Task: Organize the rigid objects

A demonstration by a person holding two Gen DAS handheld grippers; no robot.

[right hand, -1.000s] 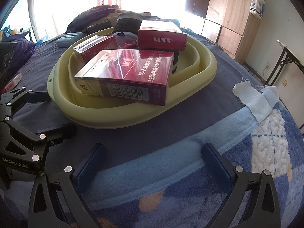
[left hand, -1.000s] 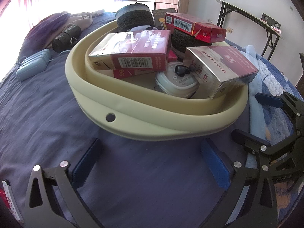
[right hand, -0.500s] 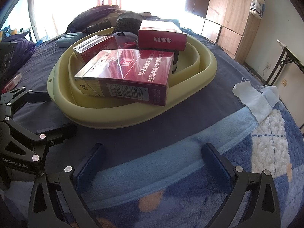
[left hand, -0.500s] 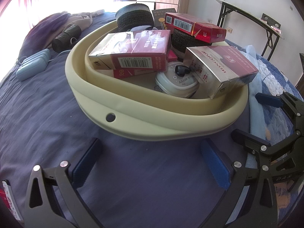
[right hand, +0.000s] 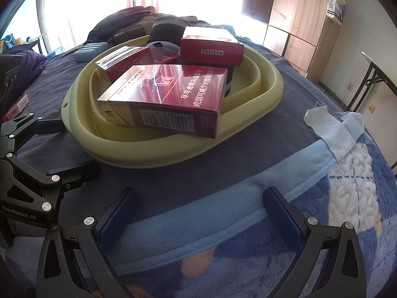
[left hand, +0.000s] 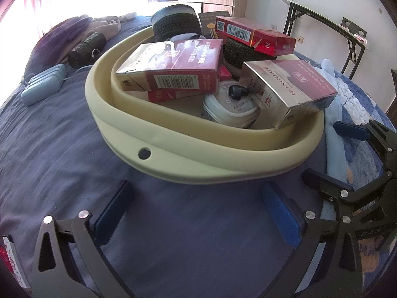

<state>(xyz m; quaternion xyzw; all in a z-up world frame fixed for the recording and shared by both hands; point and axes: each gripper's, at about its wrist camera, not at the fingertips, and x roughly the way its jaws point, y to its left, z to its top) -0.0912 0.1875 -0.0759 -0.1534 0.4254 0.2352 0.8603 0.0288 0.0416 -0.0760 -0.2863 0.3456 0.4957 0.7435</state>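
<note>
Both tools, the left tool (left hand: 198, 213) and right tool (right hand: 203, 216), are standing open and empty near the basin (left hand: 198, 159); the leaning box (left hand: 292, 92) on its rim is risking a slide onto the bed (left hand: 62, 149) if bumped.

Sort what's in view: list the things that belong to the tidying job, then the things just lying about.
Job:
cream basin
Diamond carton
big red carton
silver-red carton
white round case
black foam rolls
left gripper and right gripper, jaws open and empty

Lying about:
blue power strip
clothes heap
blue blanket
folding table
</note>
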